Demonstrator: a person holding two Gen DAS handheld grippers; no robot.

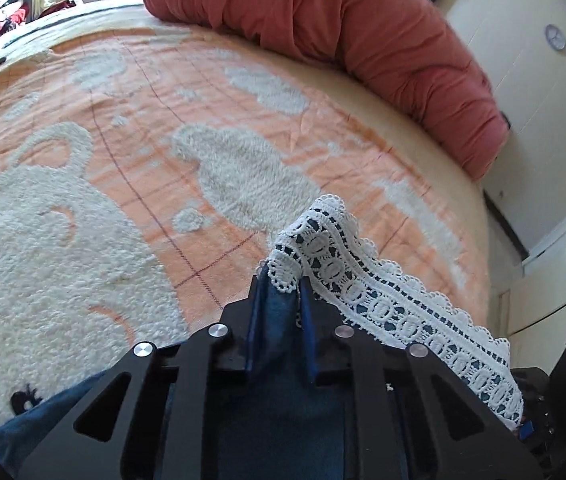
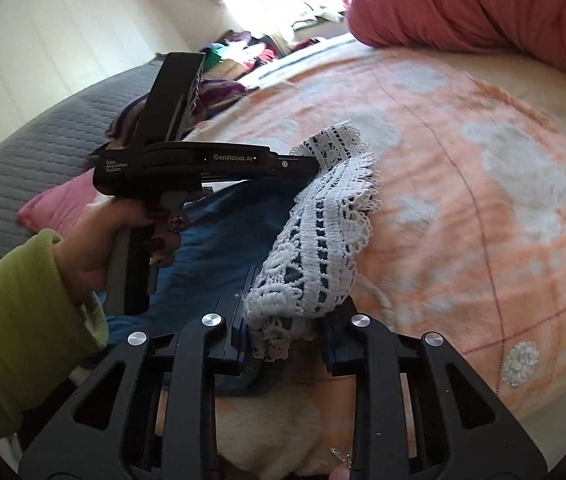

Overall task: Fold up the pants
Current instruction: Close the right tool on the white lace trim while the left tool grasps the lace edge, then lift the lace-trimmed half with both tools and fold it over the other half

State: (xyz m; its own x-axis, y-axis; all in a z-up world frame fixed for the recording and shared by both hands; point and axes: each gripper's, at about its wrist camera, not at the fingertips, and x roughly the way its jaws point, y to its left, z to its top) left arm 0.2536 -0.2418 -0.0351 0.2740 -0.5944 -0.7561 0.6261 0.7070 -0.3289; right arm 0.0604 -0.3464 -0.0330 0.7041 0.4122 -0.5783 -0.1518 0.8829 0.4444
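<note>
The pants are blue denim (image 1: 279,320) with a white lace hem (image 1: 363,276). My left gripper (image 1: 282,280) is shut on the hem's end and holds it above the bed. In the right wrist view the denim (image 2: 227,232) hangs between both grippers and the lace hem (image 2: 323,240) runs from one to the other. My right gripper (image 2: 287,312) is shut on the other end of the lace. The left gripper (image 2: 317,166) shows there, held by a hand in a green sleeve.
An orange and cream bear blanket (image 1: 163,152) covers the bed. A rolled red duvet (image 1: 363,40) lies along its far edge. A grey quilt (image 2: 23,160), a pink cushion (image 2: 59,204) and piled clothes (image 2: 239,52) lie beyond. A wall (image 1: 543,100) is at right.
</note>
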